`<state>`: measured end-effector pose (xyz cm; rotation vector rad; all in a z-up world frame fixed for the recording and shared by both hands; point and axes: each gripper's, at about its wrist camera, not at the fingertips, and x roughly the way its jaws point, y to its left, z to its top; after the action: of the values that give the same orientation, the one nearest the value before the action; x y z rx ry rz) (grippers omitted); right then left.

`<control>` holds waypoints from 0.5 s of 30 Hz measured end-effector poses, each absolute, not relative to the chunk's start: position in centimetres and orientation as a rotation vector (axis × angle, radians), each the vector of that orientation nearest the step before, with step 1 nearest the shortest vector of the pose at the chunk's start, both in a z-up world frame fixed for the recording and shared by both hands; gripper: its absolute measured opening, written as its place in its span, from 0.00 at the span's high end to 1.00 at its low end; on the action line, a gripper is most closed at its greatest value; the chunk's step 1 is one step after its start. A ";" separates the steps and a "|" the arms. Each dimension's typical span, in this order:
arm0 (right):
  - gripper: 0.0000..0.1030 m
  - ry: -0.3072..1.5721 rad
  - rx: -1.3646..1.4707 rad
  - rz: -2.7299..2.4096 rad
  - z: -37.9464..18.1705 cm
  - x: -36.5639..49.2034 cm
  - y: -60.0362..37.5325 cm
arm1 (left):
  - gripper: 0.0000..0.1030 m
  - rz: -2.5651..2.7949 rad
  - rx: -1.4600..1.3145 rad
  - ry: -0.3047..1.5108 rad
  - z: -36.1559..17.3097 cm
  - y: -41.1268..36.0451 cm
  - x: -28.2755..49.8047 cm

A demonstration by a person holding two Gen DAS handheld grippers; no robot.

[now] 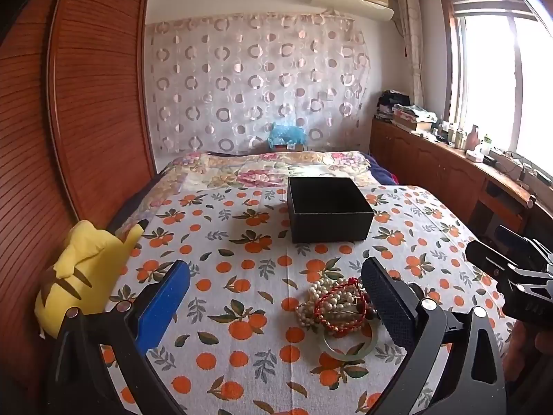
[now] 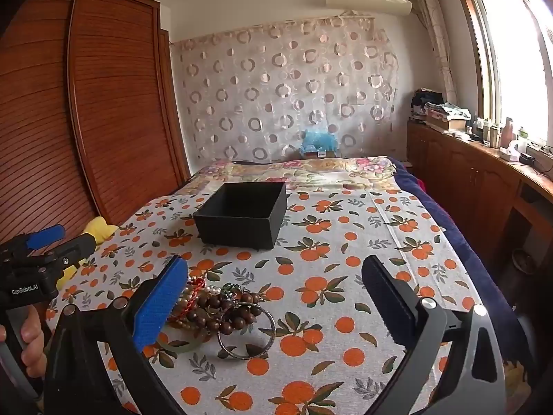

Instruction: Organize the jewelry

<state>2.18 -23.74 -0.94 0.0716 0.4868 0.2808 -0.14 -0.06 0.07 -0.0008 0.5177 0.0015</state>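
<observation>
Orange-printed cloth (image 1: 242, 311) covers the bed, where a tangled jewelry pile (image 1: 333, 306) lies near an empty black box (image 1: 328, 209). Left gripper (image 1: 276, 297) and right gripper (image 2: 274, 297) hover wide, holding nothing; first pick likely needs one bracelet isolated.

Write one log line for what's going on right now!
stage: start | left gripper: open, empty | right gripper: open, empty | jewelry: piled on cloth | box: open, looks empty

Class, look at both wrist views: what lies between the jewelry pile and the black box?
Only bare orange-print cloth separates the jewelry pile from the black box; both wrist views show that stretch bare.
</observation>
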 end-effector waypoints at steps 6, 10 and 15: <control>0.02 0.484 0.074 0.281 -0.8 2.1 -23.7 | 0.07 0.003 0.000 0.518 0.5 0.0 -0.1; 0.02 0.483 0.074 0.280 -0.8 2.1 -23.7 | 0.07 -0.001 0.002 0.520 0.8 0.0 0.0; 0.02 0.483 0.073 0.281 -0.8 2.1 -23.7 | 0.07 0.004 -0.001 0.514 1.1 -0.1 0.2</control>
<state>2.14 -23.74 -0.81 0.0735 0.4832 0.2807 0.20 -0.13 1.09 -0.0013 0.5138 0.0043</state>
